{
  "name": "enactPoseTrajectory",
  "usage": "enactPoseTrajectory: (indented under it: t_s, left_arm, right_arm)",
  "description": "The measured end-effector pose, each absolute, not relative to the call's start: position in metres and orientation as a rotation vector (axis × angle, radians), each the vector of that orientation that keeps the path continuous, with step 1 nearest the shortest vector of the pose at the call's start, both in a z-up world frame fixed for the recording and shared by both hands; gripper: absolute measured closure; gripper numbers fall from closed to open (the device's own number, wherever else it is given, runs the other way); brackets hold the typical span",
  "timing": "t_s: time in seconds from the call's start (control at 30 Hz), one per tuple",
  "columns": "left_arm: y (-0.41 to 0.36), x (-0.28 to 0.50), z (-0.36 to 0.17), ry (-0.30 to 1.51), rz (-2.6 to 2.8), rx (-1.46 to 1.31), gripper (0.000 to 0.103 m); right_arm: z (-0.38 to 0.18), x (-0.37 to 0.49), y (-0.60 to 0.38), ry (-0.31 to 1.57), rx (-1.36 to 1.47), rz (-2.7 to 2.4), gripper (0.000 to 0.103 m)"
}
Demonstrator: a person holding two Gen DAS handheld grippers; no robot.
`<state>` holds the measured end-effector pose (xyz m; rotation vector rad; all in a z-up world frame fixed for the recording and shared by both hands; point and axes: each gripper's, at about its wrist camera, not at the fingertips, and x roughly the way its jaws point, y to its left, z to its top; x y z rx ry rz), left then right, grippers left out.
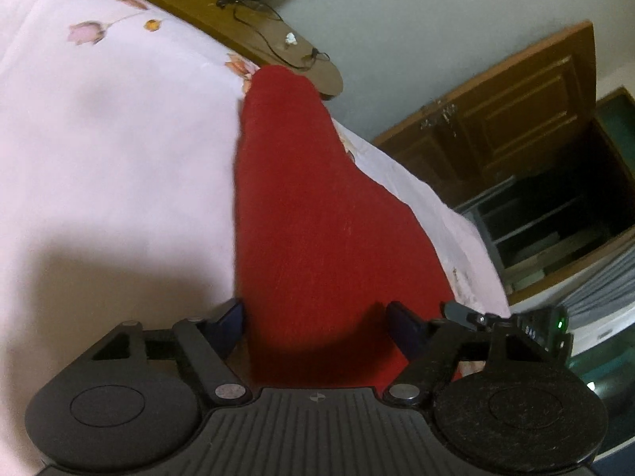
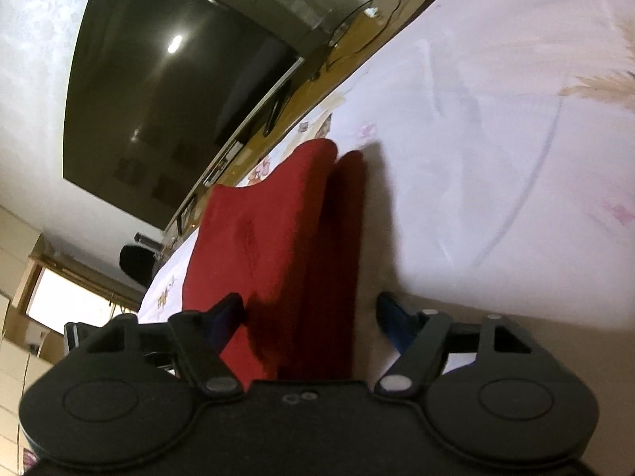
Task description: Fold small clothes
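Observation:
A small red garment (image 1: 313, 214) lies on the pale pink bed sheet (image 1: 119, 139) and runs away from me toward the far edge. My left gripper (image 1: 317, 319) is open, its blue-padded fingers standing on either side of the garment's near end. In the right wrist view the same red garment (image 2: 262, 238) shows with a fold along its right side, lying on the sheet (image 2: 496, 166). My right gripper (image 2: 309, 311) is open, its fingers straddling the near end of the cloth. Whether the cloth touches the pads is hidden.
A wooden board (image 1: 254, 35) with cables runs along the bed's far edge. A wooden door (image 1: 512, 107) and dark shelves (image 1: 555, 230) stand at the right. A large dark TV screen (image 2: 166, 99) hangs on the wall, with a window (image 2: 67, 297) at lower left.

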<state>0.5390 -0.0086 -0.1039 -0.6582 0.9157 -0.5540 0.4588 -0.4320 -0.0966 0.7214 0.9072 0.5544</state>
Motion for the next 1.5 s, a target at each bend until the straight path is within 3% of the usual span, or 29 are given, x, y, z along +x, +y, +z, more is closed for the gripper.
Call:
enactPoseTrajectory:
  t_s: [0.17,0.23,0.3,0.5,1.03,1.5]
  left_arm:
    - [-0.019,0.544,-0.1,0.899,-0.539,-0.61,0.027]
    - [-0.022,0.539,-0.097,0.885,-0.522,-0.57,0.039]
    - [-0.023,0.537,-0.097,0.87,-0.517,-0.538,0.047]
    - [-0.026,0.526,-0.087,0.826,-0.505,-0.499,0.061]
    - [0.006,0.494,-0.02,0.723,-0.578,-0.419,0.063]
    - [0.144,0.457,-0.004,0.69,-0.544,-0.498,0.063]
  right_arm:
    - [-0.092,0.473,-0.407,0.917,0.671,0.6,0.031]
    - [-0.091,0.469,-0.402,0.9,0.659,0.605,0.035]
    - [-0.093,0.467,-0.402,0.89,0.661,0.597,0.05]
    - [-0.092,0.463,-0.397,0.862,0.638,0.597,0.061]
    - [-0.031,0.434,-0.36,0.778,0.57,0.578,0.065]
    - [-0.004,0.426,-0.235,0.754,0.534,0.628,0.065]
